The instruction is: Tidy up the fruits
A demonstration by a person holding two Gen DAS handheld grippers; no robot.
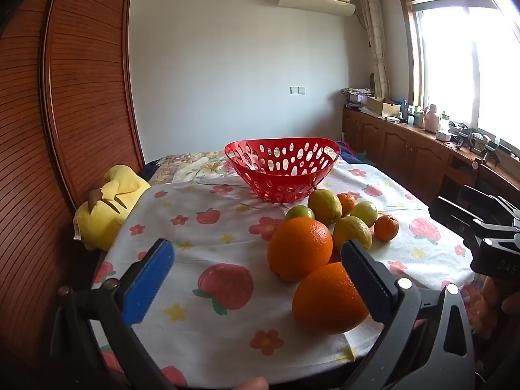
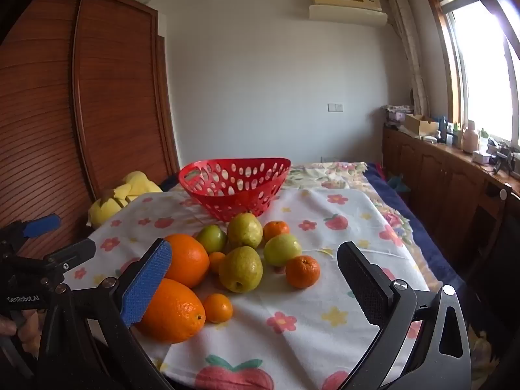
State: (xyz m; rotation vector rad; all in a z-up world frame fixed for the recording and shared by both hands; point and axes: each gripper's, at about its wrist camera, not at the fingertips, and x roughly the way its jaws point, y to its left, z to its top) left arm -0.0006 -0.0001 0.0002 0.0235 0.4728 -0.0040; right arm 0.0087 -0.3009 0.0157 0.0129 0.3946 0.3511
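Right wrist view – red basket (image 2: 234,186) long axis left-right, both grippers (image 2: 253,279) wide open, empty

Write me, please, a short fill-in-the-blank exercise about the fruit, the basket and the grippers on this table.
1. The red basket holds ____ fruit.
2. The fruits lie on a cloth printed with flowers and ____.
3. Both the left gripper and the right gripper have their jaws ____.
4. The plush toy at the table's edge is ____ in colour.

Missing words: no; strawberries; open; yellow
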